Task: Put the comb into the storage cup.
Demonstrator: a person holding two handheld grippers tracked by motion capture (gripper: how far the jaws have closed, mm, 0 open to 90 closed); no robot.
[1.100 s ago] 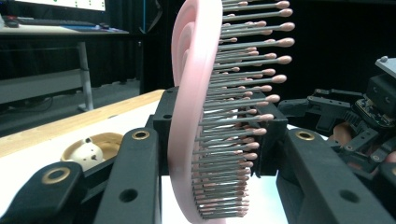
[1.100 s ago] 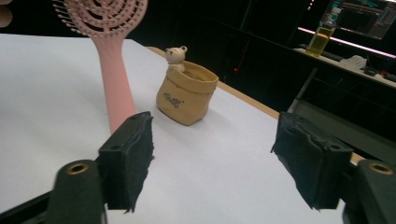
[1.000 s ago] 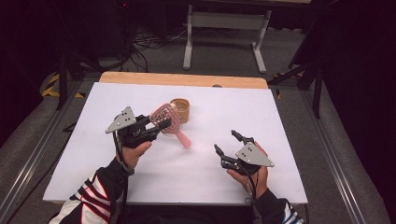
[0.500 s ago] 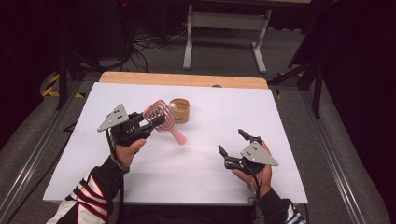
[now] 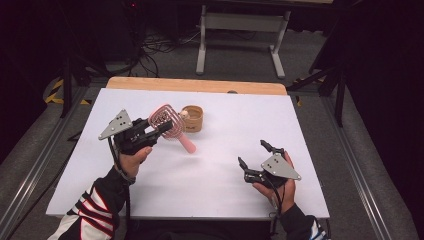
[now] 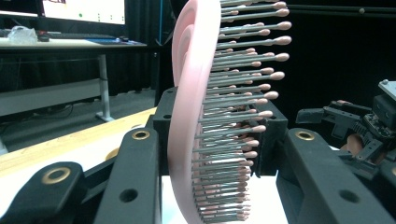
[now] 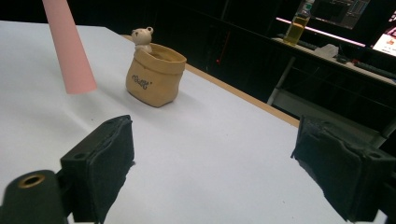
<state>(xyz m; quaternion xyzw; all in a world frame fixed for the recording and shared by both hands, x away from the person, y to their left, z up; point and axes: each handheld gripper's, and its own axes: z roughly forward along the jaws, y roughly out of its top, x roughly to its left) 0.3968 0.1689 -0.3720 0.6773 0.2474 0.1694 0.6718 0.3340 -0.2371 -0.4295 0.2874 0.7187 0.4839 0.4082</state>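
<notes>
- Two hand-held grippers work over a white table [image 5: 215, 200], one in each of a person's hands.
- Left gripper [image 5: 159, 128]: its jaws are clamped on the head of a pink hairbrush [image 5: 167, 125], which is lifted clear of the table.
- Between those jaws the brush head stands on edge, bristles [image 6: 238, 116] pointing toward one jaw, the smooth pink back against the other.
- The brush handle [image 7: 70, 51] slopes down and away from the left jaws, its tip hanging just above the table.
- A small tan pouch-shaped holder [image 5: 192, 118] with a tiny bear figure [image 7: 141, 37] on its rim stands just past the brush head, beyond the left jaws.
- Right gripper [image 5: 256, 161]: its jaws have just been opening and now stand wide with nothing between them; the brush handle and the holder lie well ahead of them.
- Likely step: standing the brush in the holder. To do it well, keep the clamp firm, swing the handle tip over the holder's mouth, lower straight, and let the free jaws steady the holder if it tips.
</notes>
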